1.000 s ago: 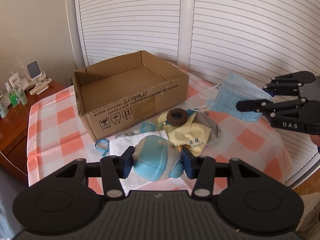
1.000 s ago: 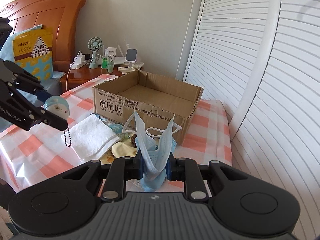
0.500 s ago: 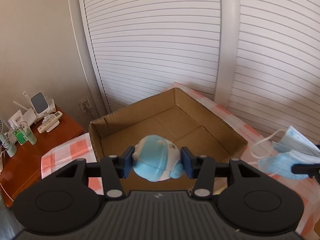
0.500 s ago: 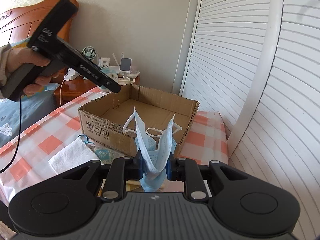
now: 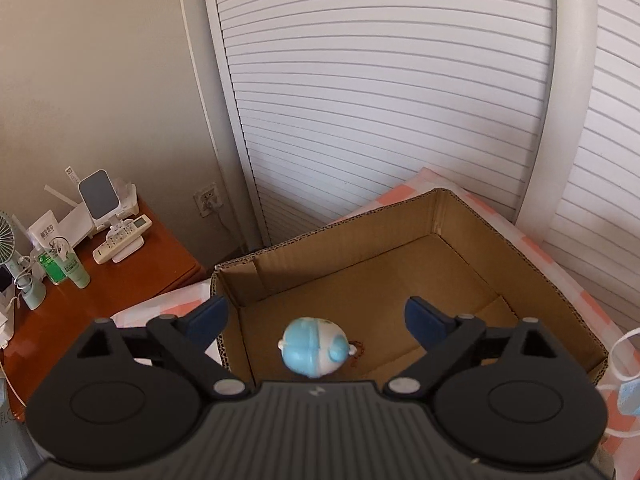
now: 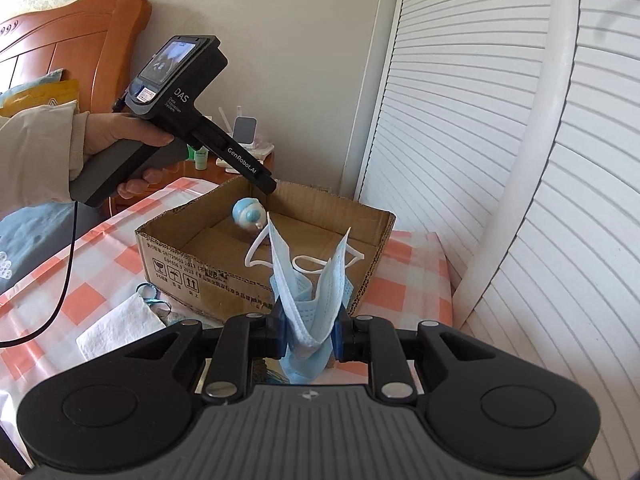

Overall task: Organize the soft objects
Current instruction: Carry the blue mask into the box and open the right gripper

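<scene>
My left gripper [image 5: 317,314] is open above the open cardboard box [image 5: 516,260]. The blue and white plush toy [image 5: 313,347] is free between and below its fingers, inside the box's outline. In the right wrist view the toy [image 6: 248,214] is in the air just under the left gripper's tip [image 6: 267,185], over the box [image 6: 208,268]. My right gripper [image 6: 308,334] is shut on a folded blue face mask [image 6: 310,300], held in front of the box's near wall. The mask's edge also shows in the left wrist view [image 5: 628,396].
The box stands on a red and white checked tablecloth [image 6: 80,276]. A white cloth [image 6: 120,330] and a blue ribbon [image 6: 148,294] lie left of the box. A wooden nightstand [image 5: 116,276] with bottles and a remote is beyond. White louvred doors [image 6: 480,140] are right.
My left gripper has opened and let go of the plush toy, which now drops into the box. The right gripper keeps its hold on the mask.
</scene>
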Motion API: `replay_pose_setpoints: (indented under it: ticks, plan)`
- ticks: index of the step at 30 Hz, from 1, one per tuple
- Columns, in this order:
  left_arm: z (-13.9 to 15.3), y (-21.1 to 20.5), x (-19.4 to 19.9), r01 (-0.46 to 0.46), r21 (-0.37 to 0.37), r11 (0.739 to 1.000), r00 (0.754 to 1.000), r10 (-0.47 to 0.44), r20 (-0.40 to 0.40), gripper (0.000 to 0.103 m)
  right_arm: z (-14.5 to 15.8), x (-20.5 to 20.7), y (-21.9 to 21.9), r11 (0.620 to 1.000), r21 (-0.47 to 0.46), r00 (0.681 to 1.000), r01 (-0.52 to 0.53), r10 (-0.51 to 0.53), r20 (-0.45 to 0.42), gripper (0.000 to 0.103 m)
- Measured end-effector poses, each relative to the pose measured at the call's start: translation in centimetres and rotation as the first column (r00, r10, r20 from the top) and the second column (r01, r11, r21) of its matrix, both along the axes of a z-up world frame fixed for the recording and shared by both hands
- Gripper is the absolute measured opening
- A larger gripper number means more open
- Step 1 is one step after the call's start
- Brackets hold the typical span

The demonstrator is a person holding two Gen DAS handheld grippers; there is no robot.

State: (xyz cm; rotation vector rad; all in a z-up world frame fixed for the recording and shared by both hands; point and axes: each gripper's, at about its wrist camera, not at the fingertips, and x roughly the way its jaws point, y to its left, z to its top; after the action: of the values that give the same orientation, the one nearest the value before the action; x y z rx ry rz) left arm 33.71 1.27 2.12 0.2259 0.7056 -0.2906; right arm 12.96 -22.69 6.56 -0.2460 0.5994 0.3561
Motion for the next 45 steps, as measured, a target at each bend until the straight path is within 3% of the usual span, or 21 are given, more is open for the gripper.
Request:
replay_pose_setpoints:
  ticks: [8,15,24,32,41,42,44,45]
  plan:
    - [1.2,0.5,-4.3,0.024,0.012,1.0,0.999,-0.025,0.037,0.099,0.5,-0.2,0.8,1.0,-0.015,1.0,-0.007,0.007,0.006,0.024]
    - [1.9,1.1,-11.1,0.012,-0.014,1.0,0.998,-0.011,0.063,0.102,1.0,0.4,1.2,1.0,-0.006,1.0,-0.001,0.001,-0.004,0.024]
    - [0.9,1.1,-19.2,-0.033,-0.014,0.999,0.996,0.034,0.084,0.102,1.6,5.4,1.9,0.999,0.045,0.998,0.0,0.003,-0.056,0.024]
    - [0.7,1.2,-21.1,-0.09,0.001,0.996,0.99,0.089,0.109,0.102,0.4,11.7,4.4,0.999,-0.032,0.996,0.021,-0.024,-0.081,0.024]
    - [0.0,2.0,-21.1,-0.112,-0.026,0.993,0.991,0.114,0.074,0.102,-2.1,19.6,5.7,0.995,-0.034,0.984,0.089,-0.094,-0.15,0.025]
    - [-0.1,2.1,-21.0,-0.117,-0.026,0.993,0.99,0.119,0.072,0.102,-2.3,20.4,5.8,0.994,-0.03,0.982,0.102,-0.106,-0.154,0.027]
    - [-0.2,2.2,-20.7,-0.129,-0.025,0.991,0.989,0.13,0.063,0.102,-2.8,21.7,5.8,0.991,-0.023,0.977,0.132,-0.134,-0.168,0.047]
    - [-0.4,2.3,-20.6,-0.135,-0.024,0.991,0.989,0.137,0.056,0.102,-3.0,22.1,5.8,0.989,-0.025,0.974,0.145,-0.148,-0.174,0.064]
